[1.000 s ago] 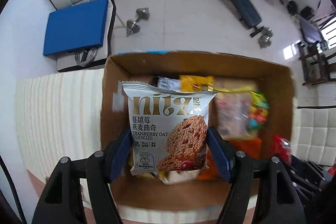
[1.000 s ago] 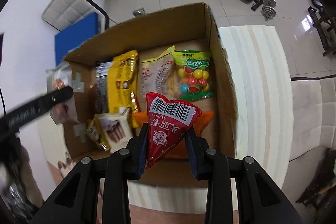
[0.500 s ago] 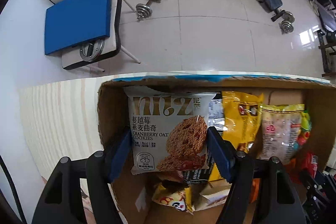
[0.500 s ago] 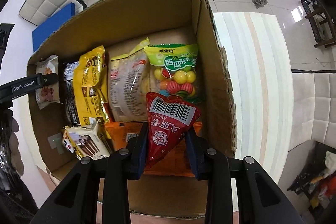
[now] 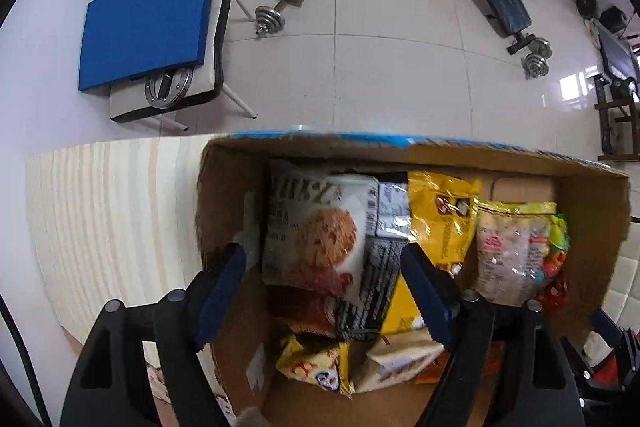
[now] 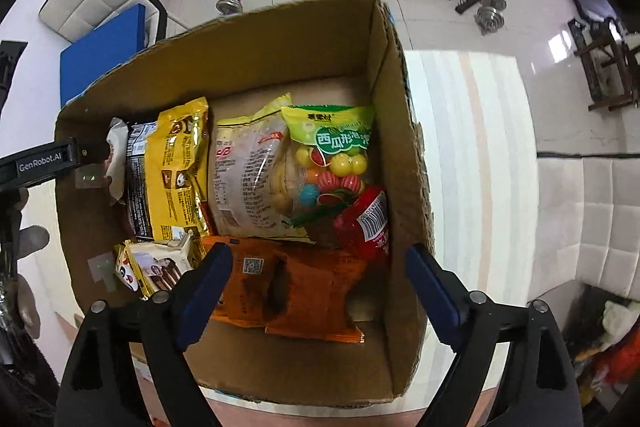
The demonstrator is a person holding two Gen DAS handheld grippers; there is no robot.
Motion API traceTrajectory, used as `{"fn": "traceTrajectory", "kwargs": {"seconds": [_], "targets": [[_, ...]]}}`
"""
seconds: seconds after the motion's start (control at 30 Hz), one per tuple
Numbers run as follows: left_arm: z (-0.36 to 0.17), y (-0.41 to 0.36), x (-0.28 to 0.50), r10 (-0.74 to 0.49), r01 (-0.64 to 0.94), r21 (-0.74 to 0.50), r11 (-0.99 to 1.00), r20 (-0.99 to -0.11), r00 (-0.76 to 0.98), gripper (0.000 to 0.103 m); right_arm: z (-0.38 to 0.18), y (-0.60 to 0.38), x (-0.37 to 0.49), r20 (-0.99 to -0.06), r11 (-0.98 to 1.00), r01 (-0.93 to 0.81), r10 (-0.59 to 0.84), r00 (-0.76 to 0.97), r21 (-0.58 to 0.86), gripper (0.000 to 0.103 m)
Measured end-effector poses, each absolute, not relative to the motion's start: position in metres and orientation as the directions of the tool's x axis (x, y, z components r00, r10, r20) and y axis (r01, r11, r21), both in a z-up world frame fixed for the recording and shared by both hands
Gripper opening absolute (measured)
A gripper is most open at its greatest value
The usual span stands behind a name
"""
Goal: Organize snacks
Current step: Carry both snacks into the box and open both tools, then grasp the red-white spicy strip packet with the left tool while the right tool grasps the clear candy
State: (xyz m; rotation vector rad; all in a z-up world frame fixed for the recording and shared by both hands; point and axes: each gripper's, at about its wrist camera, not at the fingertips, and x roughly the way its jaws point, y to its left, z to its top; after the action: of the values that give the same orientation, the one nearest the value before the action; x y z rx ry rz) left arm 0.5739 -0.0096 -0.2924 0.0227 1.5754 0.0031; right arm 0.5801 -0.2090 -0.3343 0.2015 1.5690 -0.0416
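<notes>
Hanging over the box, both claws have just opened: the left claw let the cookie bag go, the right claw the red pack.

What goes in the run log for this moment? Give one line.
left gripper: open, cookie packet dropped | right gripper: open, red packet dropped | both in cardboard box

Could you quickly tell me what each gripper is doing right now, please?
Left gripper: open, jaws just opening; cookie packet released into the cardboard box.
Right gripper: open, jaws just opening; red packet dropped in the box.
</notes>
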Motion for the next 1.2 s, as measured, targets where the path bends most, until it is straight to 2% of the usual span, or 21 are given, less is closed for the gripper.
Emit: {"fn": "traceTrajectory", "kwargs": {"seconds": [0.3,0.87,1.2], "targets": [[-0.247,-0.018,0.512,-0.026,0.024,-0.023,0.999,-0.990,0.136,0.079,-0.313,-0.199,0.554,-0.994,0.989,0.110,0.095,0.062,0.102,0.093],[-0.171,-0.024,0.386,-0.002,0.007,0.001,1.000,-0.909,0.417,0.079,-0.247,-0.168,0.462,-0.960,0.997,0.048,0.053,0.273,0.069,0.093],[-0.146,-0.023,0.333,-0.012,0.008,-0.009,1.000,-0.876,0.483,0.079,-0.216,-0.171,0.415,-0.941,0.991,0.074,0.086,0.326,0.116,0.093]]}}
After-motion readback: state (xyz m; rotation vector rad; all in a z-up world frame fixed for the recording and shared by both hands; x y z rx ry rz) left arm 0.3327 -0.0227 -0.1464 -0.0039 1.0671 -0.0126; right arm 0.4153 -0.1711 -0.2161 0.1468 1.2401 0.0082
